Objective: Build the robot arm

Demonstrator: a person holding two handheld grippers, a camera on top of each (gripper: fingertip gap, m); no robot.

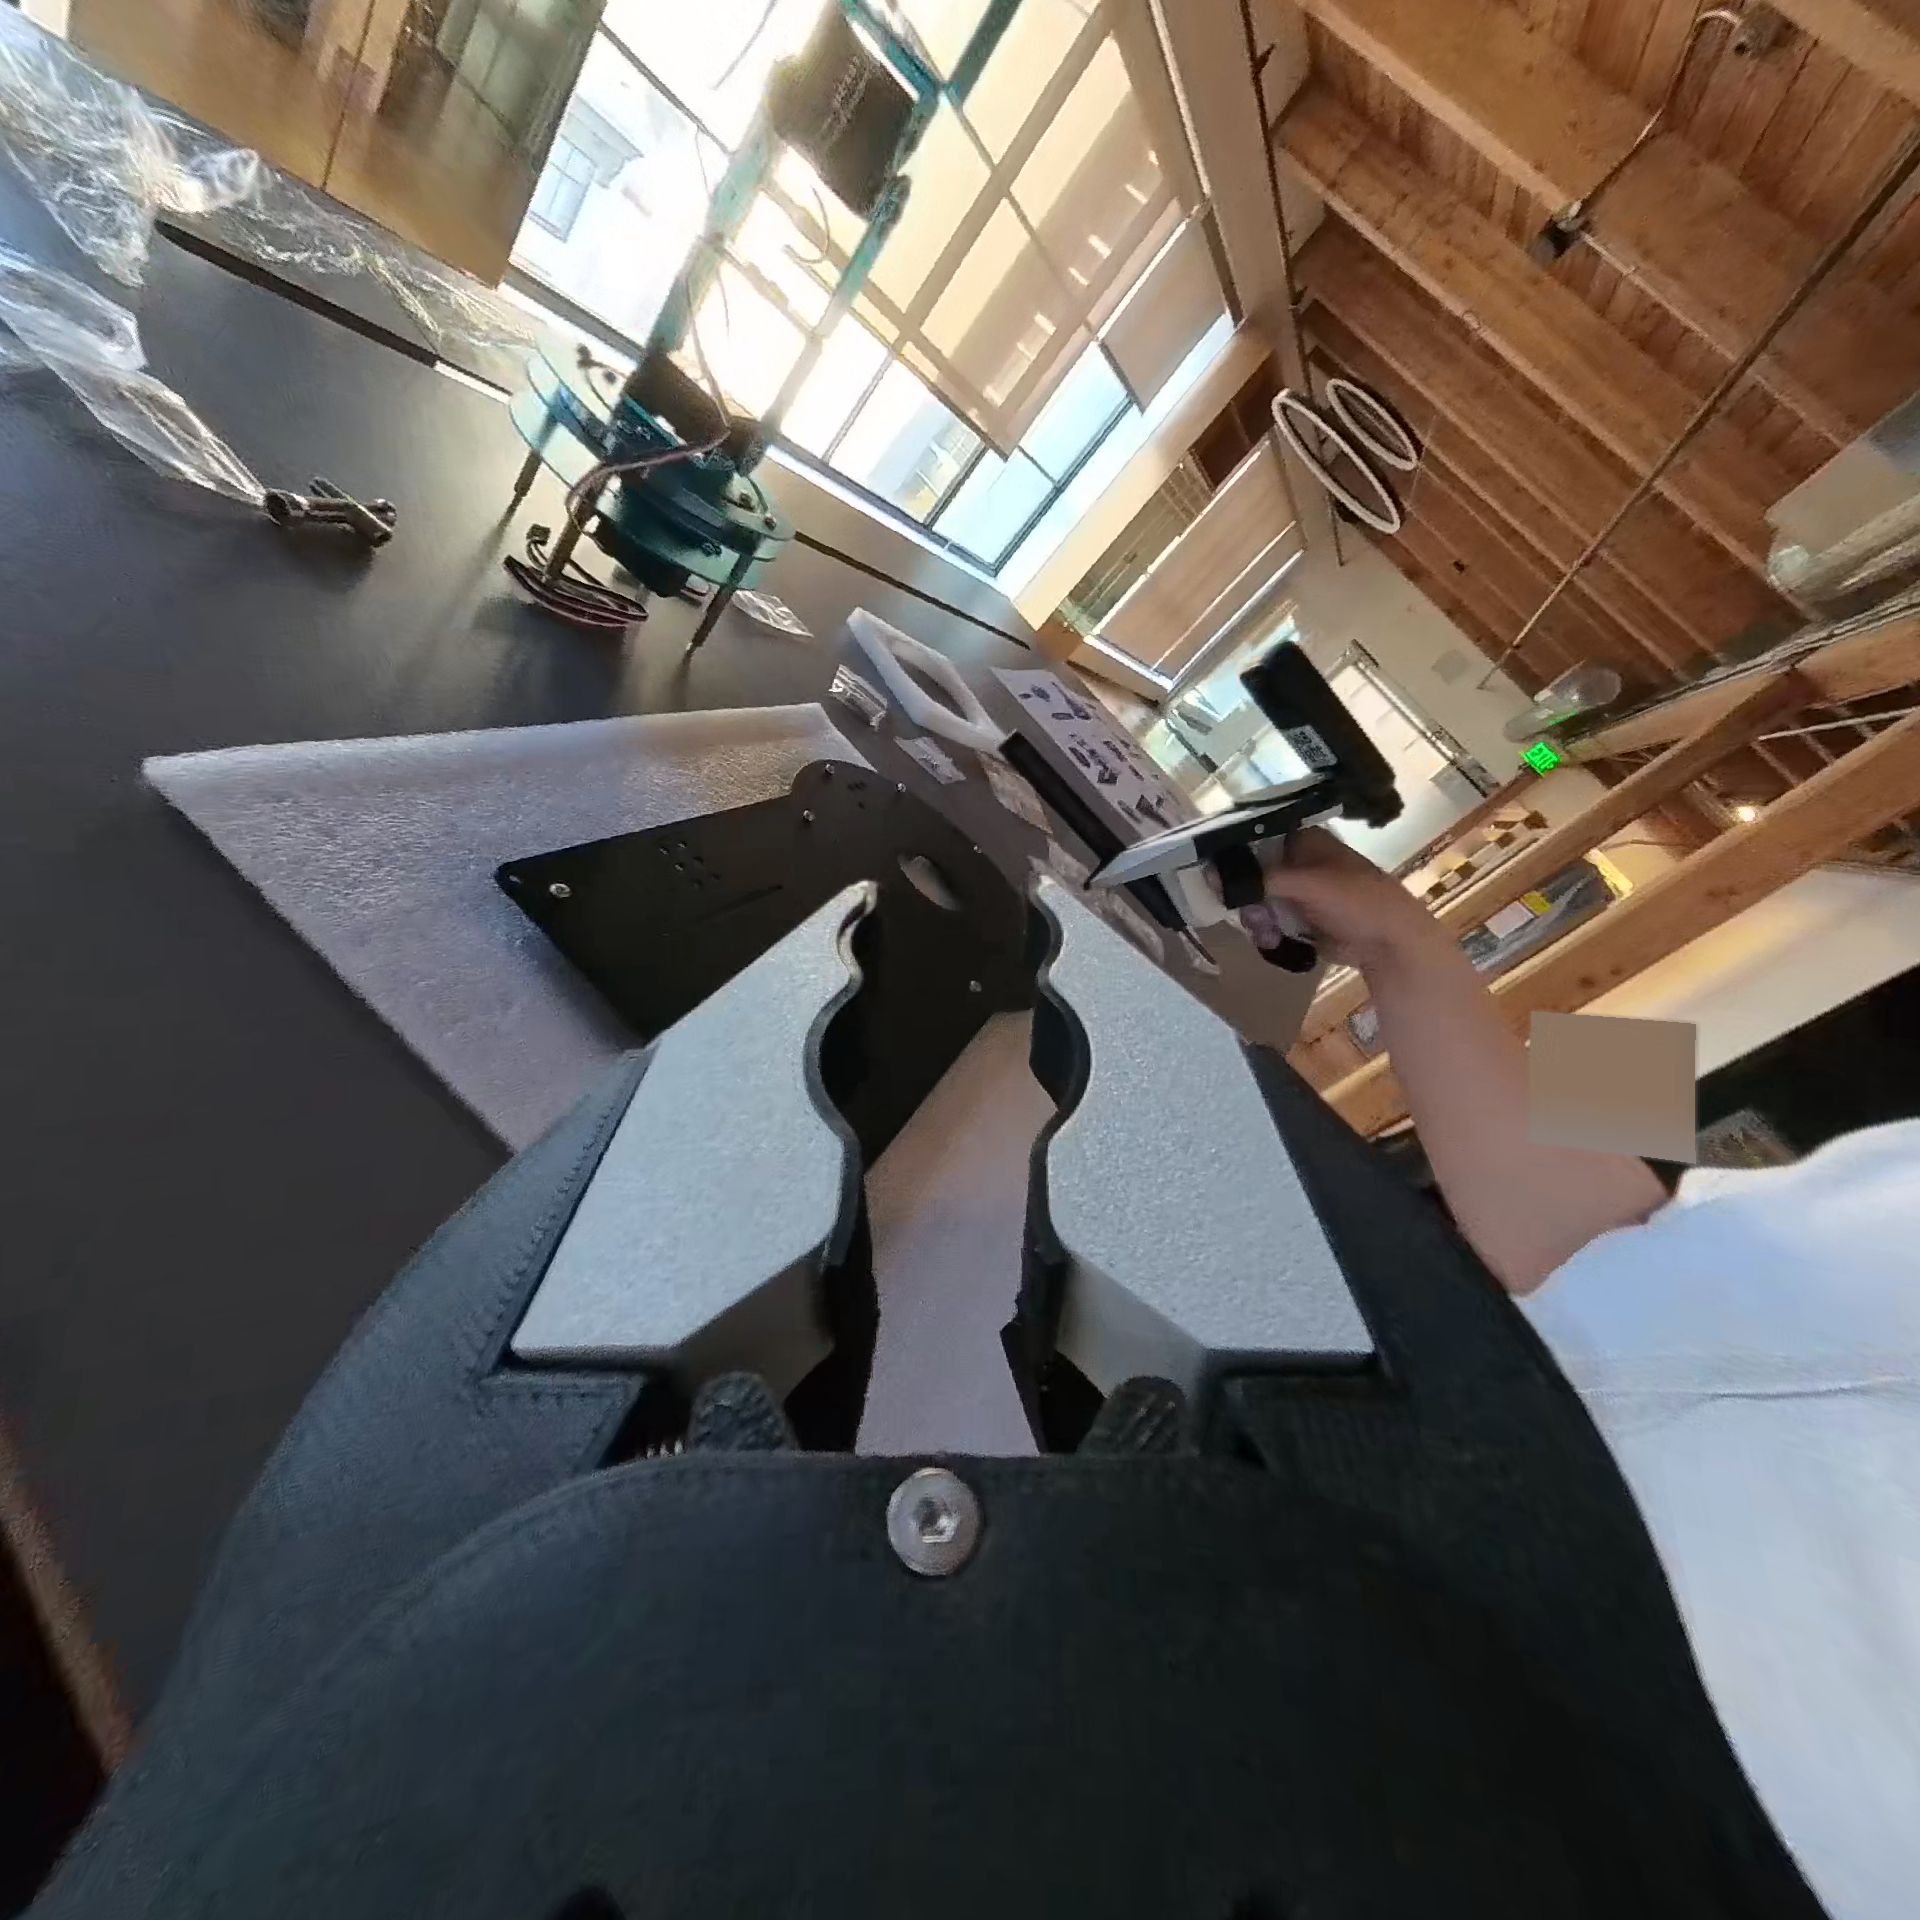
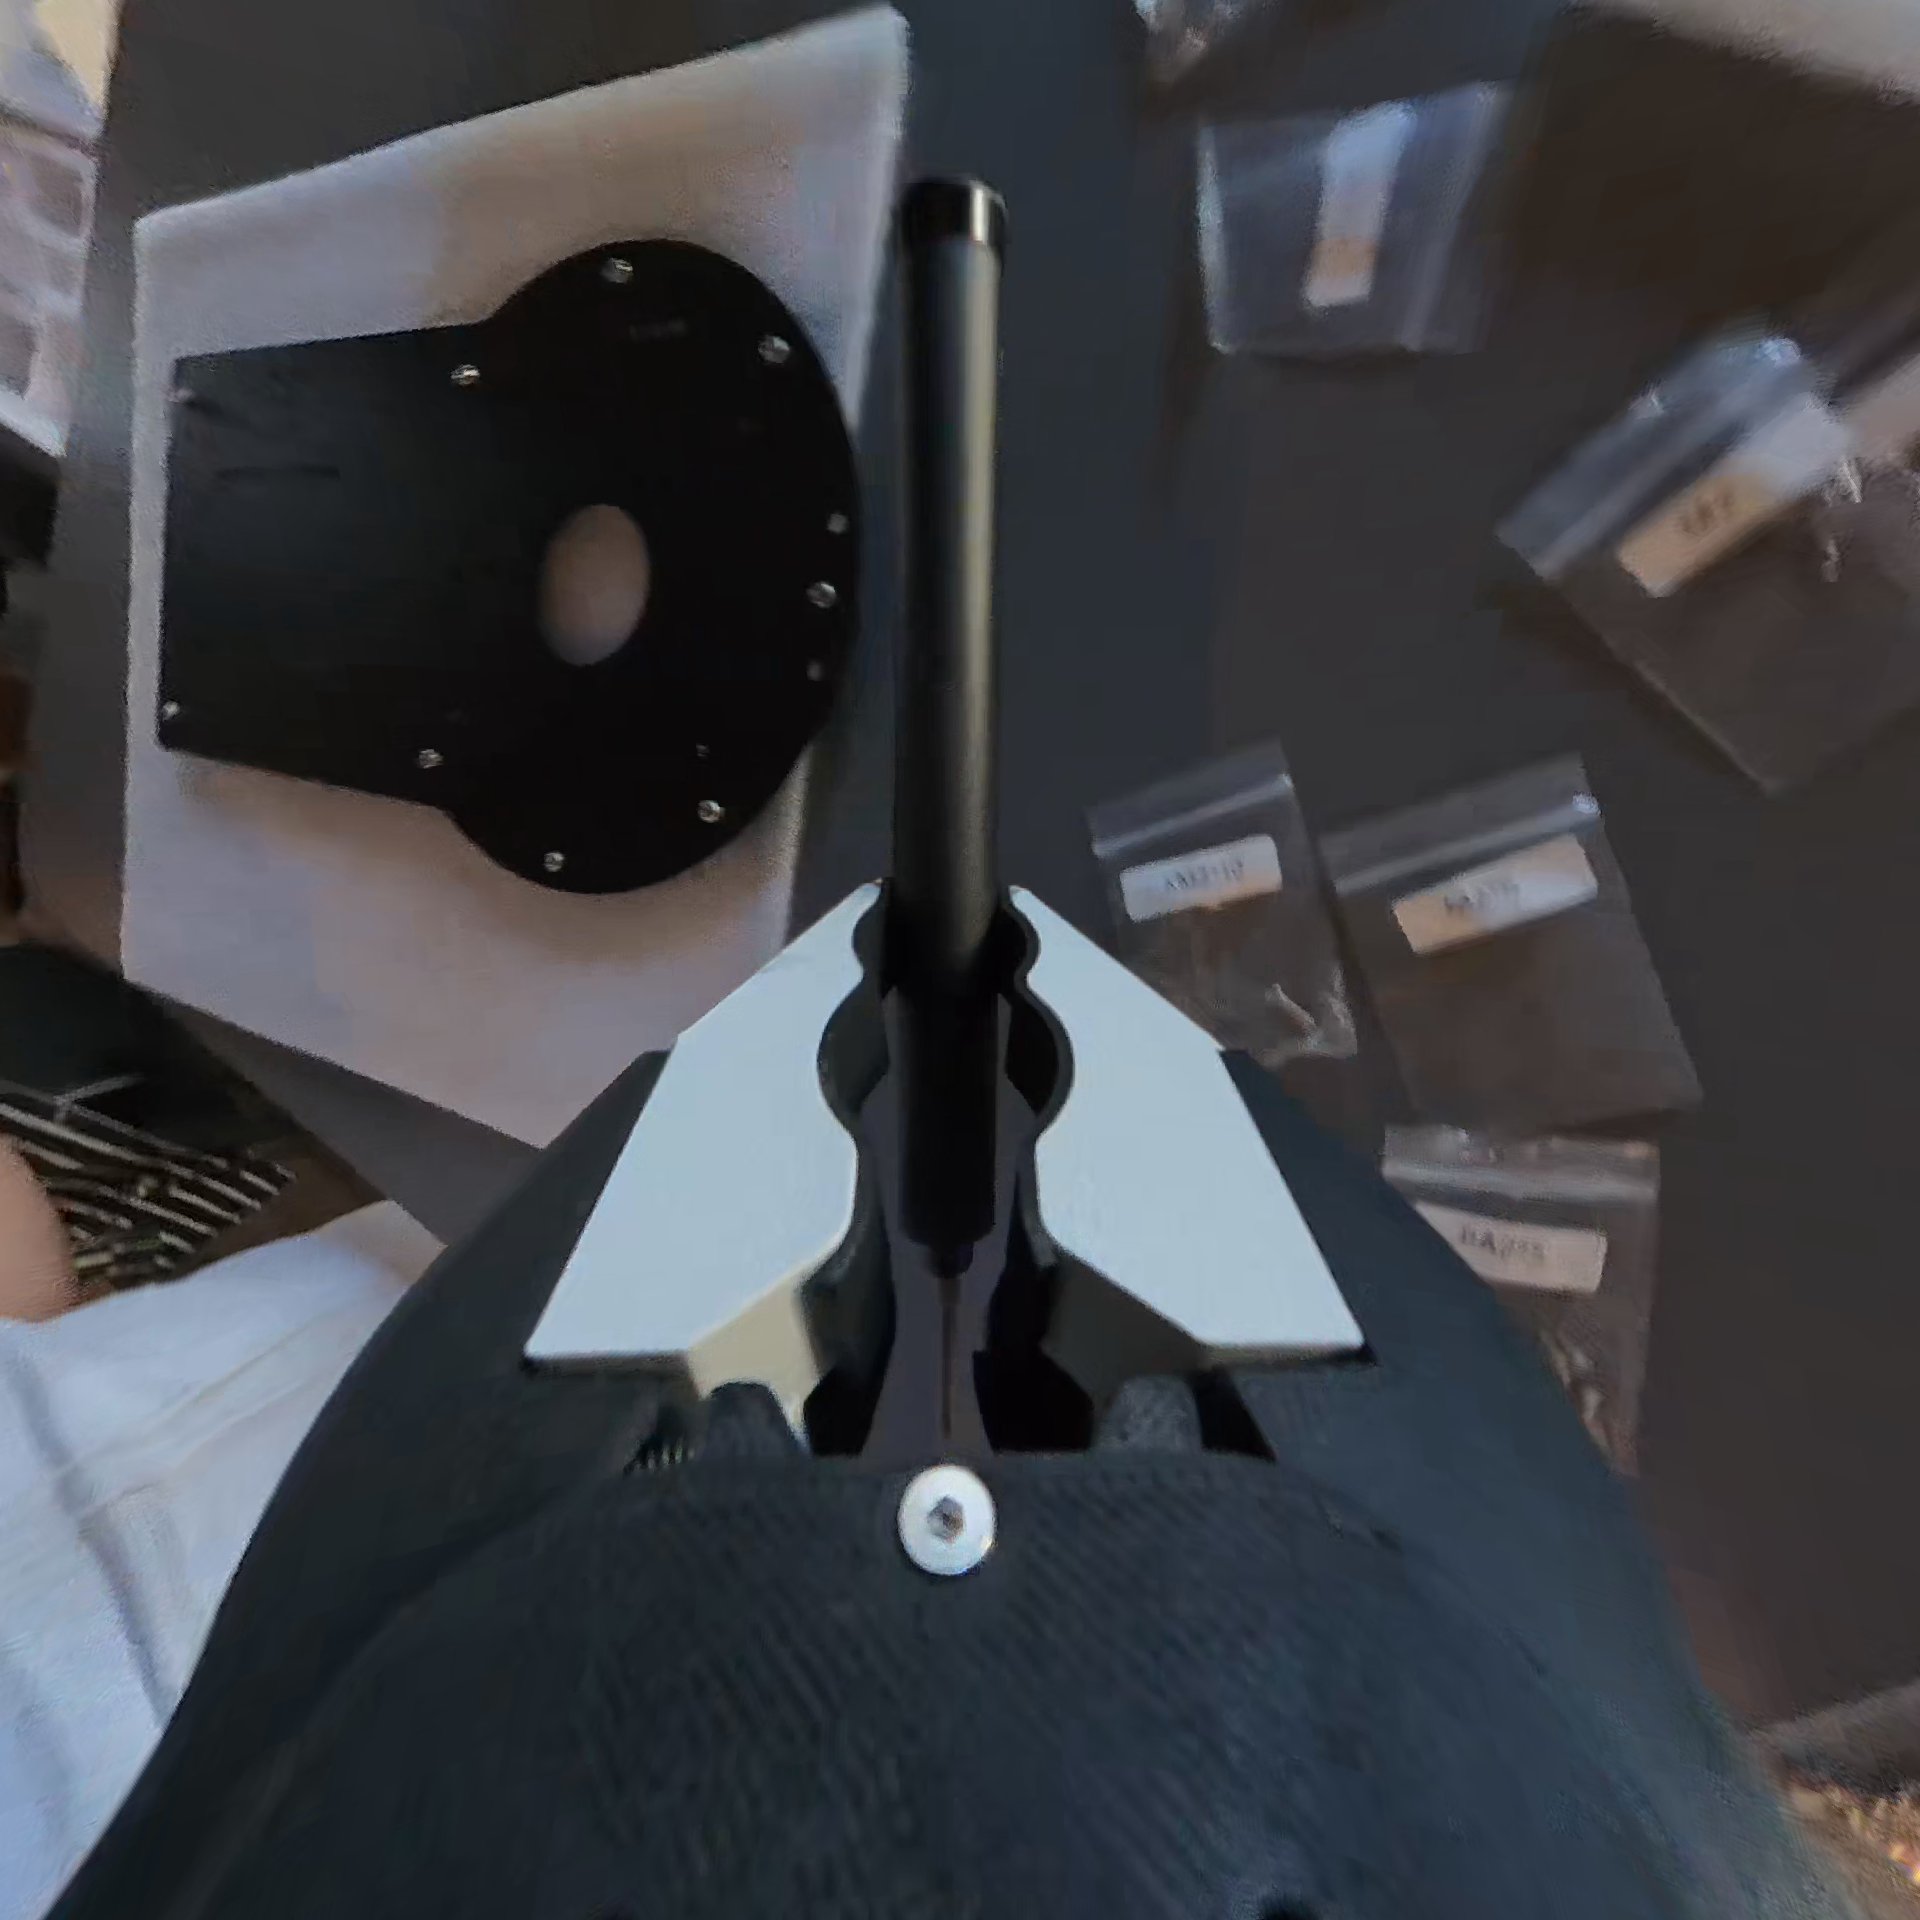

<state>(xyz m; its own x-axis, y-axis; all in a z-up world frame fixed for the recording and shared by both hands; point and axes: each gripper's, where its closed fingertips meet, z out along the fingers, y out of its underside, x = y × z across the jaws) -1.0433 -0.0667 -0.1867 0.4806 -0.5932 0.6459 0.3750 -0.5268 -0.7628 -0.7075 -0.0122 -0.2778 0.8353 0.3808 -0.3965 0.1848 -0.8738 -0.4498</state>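
Note:
My left gripper point(image 1: 951, 891) is open and empty. Its tips hover just above a flat black plate point(image 1: 748, 894) with a round hole, which lies on a white foam sheet point(image 1: 416, 831). My right gripper point(image 2: 945, 899) is shut on a black screwdriver point(image 2: 948, 571). The handle sticks forward past the fingertips and the thin bit points back between the fingers. The black plate point(image 2: 436, 561) and the foam sheet point(image 2: 436, 997) lie to the left of it. The right gripper also shows in the left wrist view point(image 1: 1174, 847), held by a hand beyond the plate.
Several small labelled zip bags point(image 2: 1496, 935) of hardware lie on the dark table point(image 2: 1122, 520) right of the foam. A teal round assembly with wires point(image 1: 655, 488), metal standoffs point(image 1: 332, 509), clear plastic wrap point(image 1: 114, 197) and a grey board with a white foam frame point(image 1: 920, 691) sit farther back. About 35 cm separates my left fingertips from my right.

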